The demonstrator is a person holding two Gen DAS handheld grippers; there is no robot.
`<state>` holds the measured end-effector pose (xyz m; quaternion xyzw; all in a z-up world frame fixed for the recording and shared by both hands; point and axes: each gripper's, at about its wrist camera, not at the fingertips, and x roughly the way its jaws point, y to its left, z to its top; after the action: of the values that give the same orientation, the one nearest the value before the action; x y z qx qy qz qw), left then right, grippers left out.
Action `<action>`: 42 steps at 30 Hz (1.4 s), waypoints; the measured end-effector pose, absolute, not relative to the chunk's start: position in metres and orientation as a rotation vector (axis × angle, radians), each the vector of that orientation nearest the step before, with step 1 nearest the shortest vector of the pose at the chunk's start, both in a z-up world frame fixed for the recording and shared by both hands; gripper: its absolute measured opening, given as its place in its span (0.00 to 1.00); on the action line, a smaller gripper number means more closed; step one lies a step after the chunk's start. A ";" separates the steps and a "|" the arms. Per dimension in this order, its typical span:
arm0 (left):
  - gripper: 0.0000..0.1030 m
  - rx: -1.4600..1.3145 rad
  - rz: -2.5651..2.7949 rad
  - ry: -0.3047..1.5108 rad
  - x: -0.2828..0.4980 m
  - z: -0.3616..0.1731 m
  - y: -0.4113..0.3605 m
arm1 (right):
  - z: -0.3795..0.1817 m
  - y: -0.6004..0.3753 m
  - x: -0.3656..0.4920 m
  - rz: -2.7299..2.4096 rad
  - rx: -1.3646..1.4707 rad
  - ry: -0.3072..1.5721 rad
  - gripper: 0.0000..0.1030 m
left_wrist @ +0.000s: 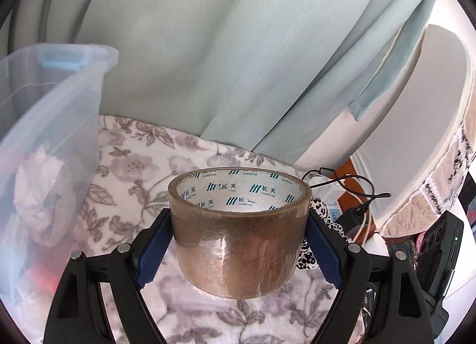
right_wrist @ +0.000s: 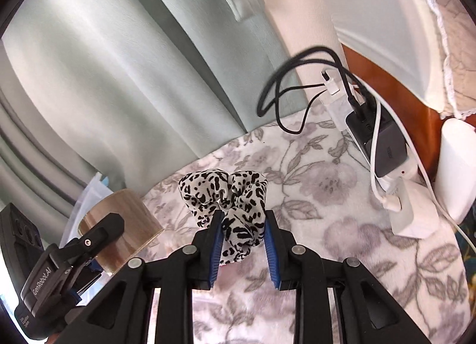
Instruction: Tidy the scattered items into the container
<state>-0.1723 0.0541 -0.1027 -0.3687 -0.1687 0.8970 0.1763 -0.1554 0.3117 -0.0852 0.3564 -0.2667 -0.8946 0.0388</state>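
A roll of brown packing tape (left_wrist: 239, 234) hangs above the floral blanket (left_wrist: 131, 183), with my left gripper (left_wrist: 239, 225) shut on it from both sides. The clear plastic container (left_wrist: 56, 123) stands to its left with crumpled items inside. In the right wrist view, my right gripper (right_wrist: 242, 222) is shut on a black-and-white spotted scrunchie (right_wrist: 229, 201), lifted off the blanket (right_wrist: 342, 219). The tape roll (right_wrist: 119, 225) and the left gripper's finger (right_wrist: 101, 228) show at the lower left there. The scrunchie (left_wrist: 321, 213) peeks out behind the tape in the left wrist view.
Pale green curtains (left_wrist: 223, 55) hang behind the blanket. A power strip with black and white chargers and cables (right_wrist: 372, 135) lies at the right, next to a white device (right_wrist: 455, 165). A quilted cover edge (left_wrist: 440, 183) sits far right.
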 end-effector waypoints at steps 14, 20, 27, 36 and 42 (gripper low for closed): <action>0.84 -0.881 2.608 -0.544 -0.094 -0.045 0.015 | -0.031 0.272 -0.100 -2.742 0.946 -0.766 0.27; 0.84 -0.809 2.645 -0.583 -0.062 -0.024 -0.006 | -0.008 0.255 -0.078 -2.734 0.891 -0.732 0.27; 0.84 -0.751 2.666 -0.655 -0.039 -0.008 -0.035 | 0.016 0.226 -0.051 -2.724 0.827 -0.668 0.27; 0.84 -0.661 2.698 -0.719 -0.007 0.011 -0.069 | 0.035 0.195 -0.031 -2.702 0.773 -0.582 0.27; 0.84 -0.623 2.713 -0.771 0.005 0.014 -0.088 | 0.044 0.178 -0.026 -2.691 0.751 -0.532 0.27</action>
<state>0.0053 -0.0882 0.0143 -0.2140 -0.2648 0.9317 0.1264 -0.0259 0.1779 0.0436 0.2611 -0.1851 -0.9357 0.1482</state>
